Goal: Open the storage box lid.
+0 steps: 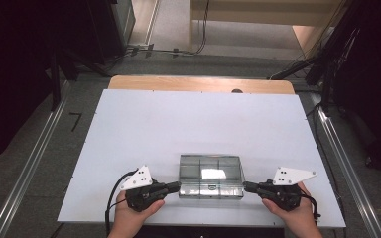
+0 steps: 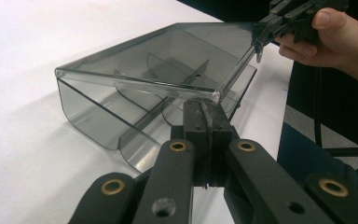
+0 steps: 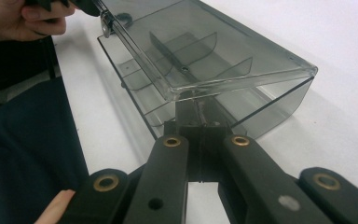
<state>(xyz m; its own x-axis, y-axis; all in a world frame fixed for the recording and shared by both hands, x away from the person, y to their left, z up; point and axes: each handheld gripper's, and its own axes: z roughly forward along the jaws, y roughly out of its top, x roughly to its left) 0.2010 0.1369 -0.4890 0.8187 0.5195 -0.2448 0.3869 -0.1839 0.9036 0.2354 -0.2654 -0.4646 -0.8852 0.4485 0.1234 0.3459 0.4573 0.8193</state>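
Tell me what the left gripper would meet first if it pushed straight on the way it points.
The left gripper already touches the smoky clear compartment box at its lifted lid's corner, so it would press into that lid first, probably.

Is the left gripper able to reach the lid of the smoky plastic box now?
Probably yes: the left gripper already sits shut at the raised lid corner, with nothing between them.

smoky grey box point(image 1: 211, 176), white table point(image 1: 178, 124), black tools
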